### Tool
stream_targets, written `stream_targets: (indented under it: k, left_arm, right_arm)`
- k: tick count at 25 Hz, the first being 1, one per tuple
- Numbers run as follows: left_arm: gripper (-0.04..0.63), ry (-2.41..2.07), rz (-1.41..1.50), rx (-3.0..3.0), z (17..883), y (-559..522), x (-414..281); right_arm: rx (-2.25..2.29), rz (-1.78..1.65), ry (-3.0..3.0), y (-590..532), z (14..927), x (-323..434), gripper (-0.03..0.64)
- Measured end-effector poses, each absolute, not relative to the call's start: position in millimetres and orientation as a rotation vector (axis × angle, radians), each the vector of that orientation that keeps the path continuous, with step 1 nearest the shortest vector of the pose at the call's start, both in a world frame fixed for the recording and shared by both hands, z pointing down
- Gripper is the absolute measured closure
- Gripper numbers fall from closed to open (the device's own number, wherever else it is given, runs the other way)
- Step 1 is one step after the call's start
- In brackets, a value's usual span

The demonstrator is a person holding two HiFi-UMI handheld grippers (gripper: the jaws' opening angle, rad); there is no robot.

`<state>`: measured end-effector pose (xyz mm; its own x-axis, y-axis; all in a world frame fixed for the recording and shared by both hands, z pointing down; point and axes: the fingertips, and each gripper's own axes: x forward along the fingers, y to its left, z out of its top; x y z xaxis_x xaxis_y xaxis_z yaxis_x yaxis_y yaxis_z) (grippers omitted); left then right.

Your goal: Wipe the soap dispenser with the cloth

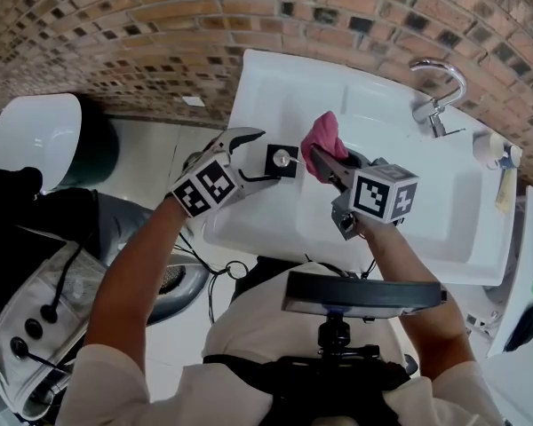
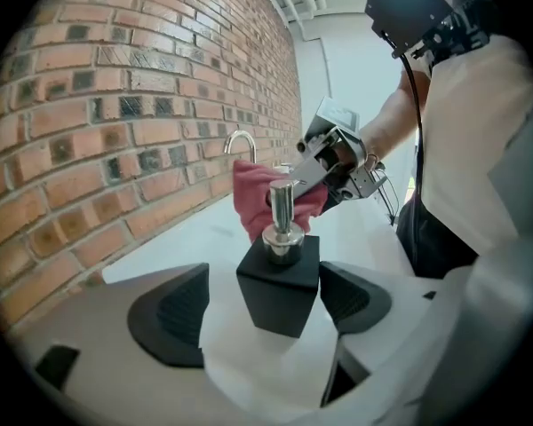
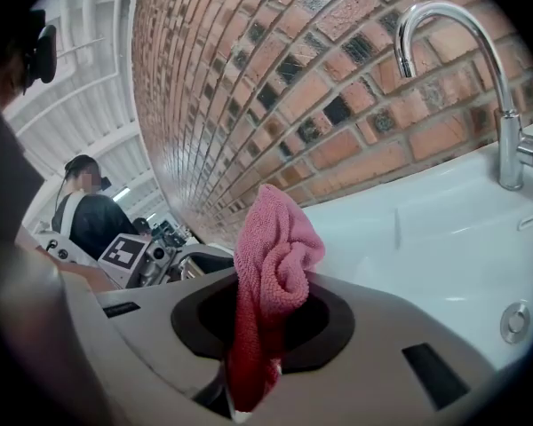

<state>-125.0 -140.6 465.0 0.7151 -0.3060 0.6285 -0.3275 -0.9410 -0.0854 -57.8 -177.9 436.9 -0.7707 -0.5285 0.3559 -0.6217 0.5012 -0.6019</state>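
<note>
Black square soap dispenser with chrome pump (image 2: 280, 278) sits on white sink (image 1: 275, 87), between your left gripper's (image 2: 265, 304) wide jaws, untouched. Right gripper (image 3: 262, 327) pinches soft pink terry cloth (image 3: 271, 273). Dispenser likely rigid, slick, tippy: hold flat body sides, not pump.

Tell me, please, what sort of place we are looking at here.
Probably a washroom, or a mock-up of one: a white sink with a chrome tap stands against a brick wall, and a black soap dispenser sits at the sink's edge.

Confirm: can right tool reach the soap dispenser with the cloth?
Probably yes: right tool, shut on the pink cloth, sits beside the soap dispenser with nothing between; left tool, open, flanks only its sides.
</note>
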Motion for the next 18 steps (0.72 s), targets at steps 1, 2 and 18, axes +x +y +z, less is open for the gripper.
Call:
stream_targets:
  k: [1, 2, 18]
  left_arm:
    - [0.193, -0.485, 1.053, 2.876, 468.5, -138.7, -118.8]
    - [0.193, -0.443, 1.068, 2.873, 472.7, -135.7, -113.5]
    - [0.215, -0.781, 0.862, 2.758, 479.1, -137.0, -108.0]
  right_arm:
    - [1.002, 1.119, -2.622, -180.5, 434.4, -58.7, 0.512]
    - [0.995, 1.107, -2.631, -182.8, 431.9, -60.3, 0.512]
    - [0.789, 1.31, -2.774, -170.8, 429.7, -89.3, 0.515]
